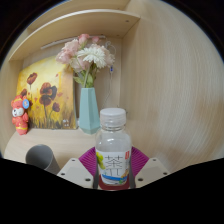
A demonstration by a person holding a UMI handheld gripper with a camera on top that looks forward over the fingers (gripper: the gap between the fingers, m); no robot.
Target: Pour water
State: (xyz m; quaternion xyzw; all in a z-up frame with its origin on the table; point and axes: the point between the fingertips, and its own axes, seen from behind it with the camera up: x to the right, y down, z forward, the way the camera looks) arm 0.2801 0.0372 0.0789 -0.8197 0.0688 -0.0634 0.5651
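A clear water bottle [113, 150] with a white cap and a pale label stands upright between the gripper [113, 166] fingers, whose magenta pads [88, 158] sit close against its sides. Just behind the bottle, slightly left, a teal vase [88, 110] holds pink and white flowers [86, 55]. Left of the bottle lies a grey cup [41, 157] on the wooden tabletop [65, 146]. Farther left, behind it, a poppy painting [46, 96] leans against the wall, with a small orange figurine [19, 114] beside it.
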